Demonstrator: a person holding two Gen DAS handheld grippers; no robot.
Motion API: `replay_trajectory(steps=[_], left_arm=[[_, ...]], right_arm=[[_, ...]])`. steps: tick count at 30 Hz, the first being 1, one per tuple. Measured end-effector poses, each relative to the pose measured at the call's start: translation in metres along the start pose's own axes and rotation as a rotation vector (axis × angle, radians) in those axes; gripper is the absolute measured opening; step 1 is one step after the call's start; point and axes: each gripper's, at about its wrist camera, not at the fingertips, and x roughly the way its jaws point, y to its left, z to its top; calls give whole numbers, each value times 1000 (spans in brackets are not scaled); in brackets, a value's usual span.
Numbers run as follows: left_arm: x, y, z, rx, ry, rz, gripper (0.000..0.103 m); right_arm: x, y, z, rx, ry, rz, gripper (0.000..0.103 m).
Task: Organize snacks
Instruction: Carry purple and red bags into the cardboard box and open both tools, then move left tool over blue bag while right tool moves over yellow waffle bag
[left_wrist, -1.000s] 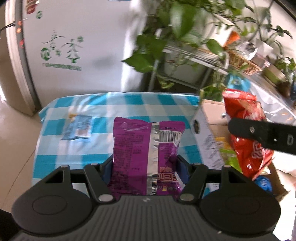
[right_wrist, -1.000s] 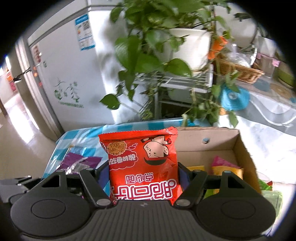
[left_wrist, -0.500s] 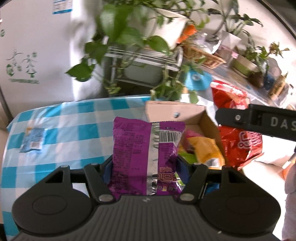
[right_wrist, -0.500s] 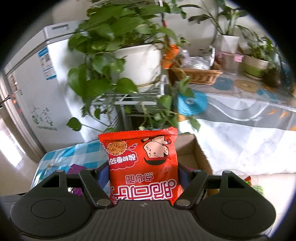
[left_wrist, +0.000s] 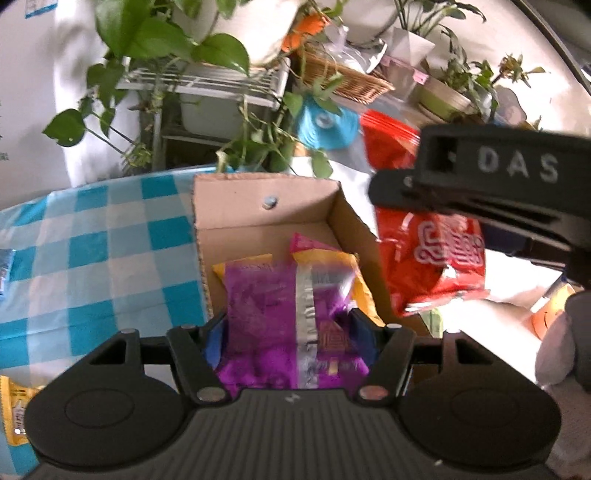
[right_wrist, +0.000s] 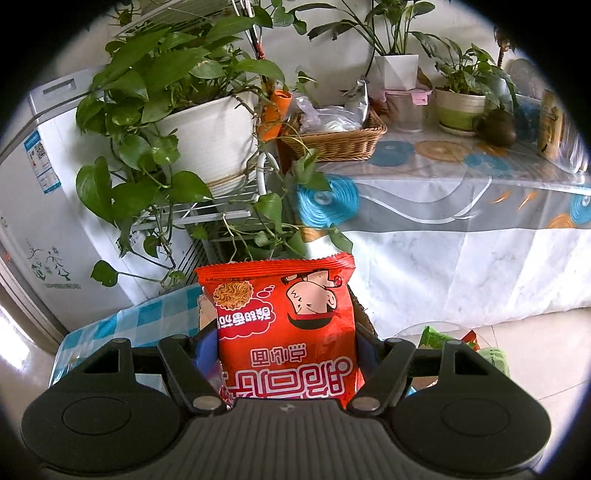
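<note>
Ahead of me a white planter (right_wrist: 210, 136) of pothos sits on a wire rack (right_wrist: 207, 214). A wicker basket (right_wrist: 332, 142) rests near the patterned tablecloth's (right_wrist: 461, 206) left edge, a brown teapot (right_wrist: 496, 125) farther right.
</note>
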Motion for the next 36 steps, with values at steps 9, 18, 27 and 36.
replay_trajectory(steps=[9,18,27,36], left_arm=[[-11,-2,2,29,-16,-3,88],[-23,18,3,21,-22,24,89],[-29,54,-5,-11,-1,92,89],[-35,88,-13,-34,13,137,89]], right_arm=[[3,0,0,22,0,-15,88],[6,8,-1,22,6,28,91],[13,29,-5,-47,29,56,92],[22,55,-13,-120,57,75,93]])
